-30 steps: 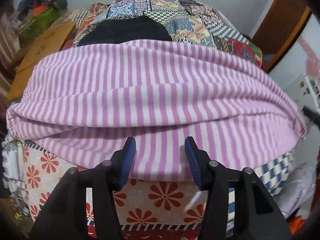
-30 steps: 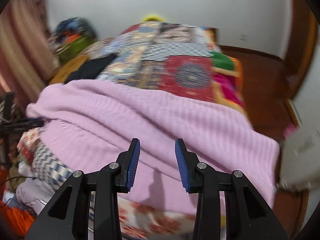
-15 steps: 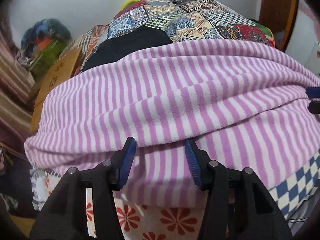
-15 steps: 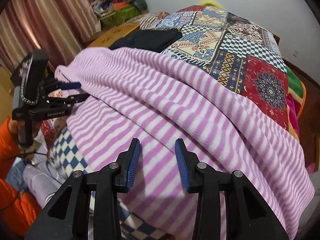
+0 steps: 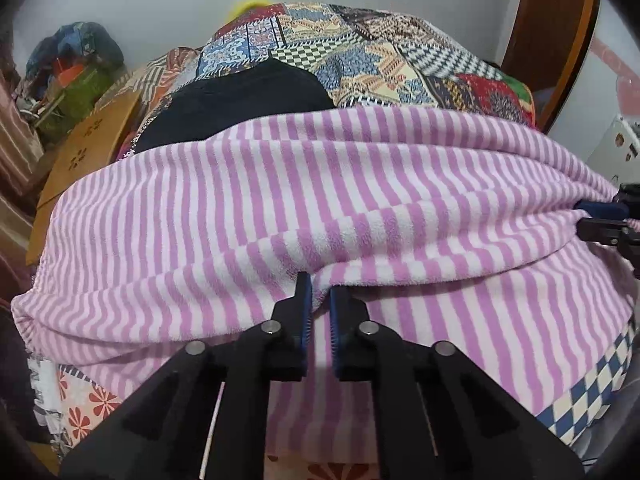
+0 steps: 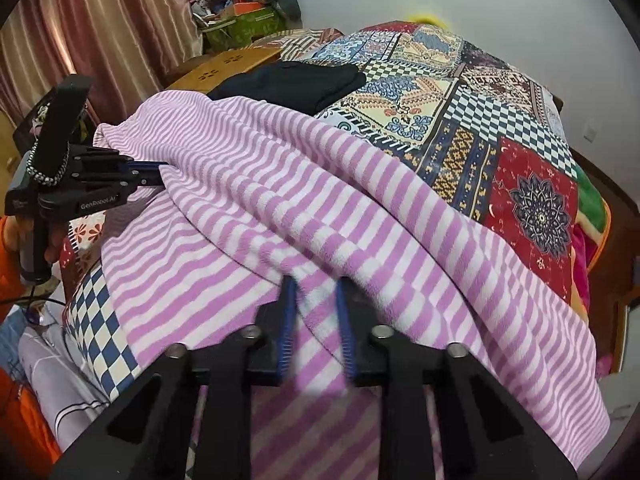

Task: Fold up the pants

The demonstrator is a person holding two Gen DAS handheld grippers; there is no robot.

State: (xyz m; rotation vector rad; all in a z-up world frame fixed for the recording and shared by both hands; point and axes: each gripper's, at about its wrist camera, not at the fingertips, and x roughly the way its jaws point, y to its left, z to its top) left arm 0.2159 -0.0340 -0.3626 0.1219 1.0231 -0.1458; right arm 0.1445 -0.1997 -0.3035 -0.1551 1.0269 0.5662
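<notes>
Pants [image 5: 280, 208] — your left gripper [image 5: 318, 292] has just clamped near fold edge; right gripper [image 6: 316, 292] closing on same edge — lift together next.

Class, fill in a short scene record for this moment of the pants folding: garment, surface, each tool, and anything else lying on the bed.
garment: pink striped pants, spread across the bed, an upper layer folded over a lower one
surface: patchwork bedspread
left tool: pinched shut on a fold at the pants' near edge
right tool: jaws closing, striped fabric between them
other item: black garment, lying beyond the pants on the bedspread
step reached: both tools at the near edge, fold not yet carried over
</notes>
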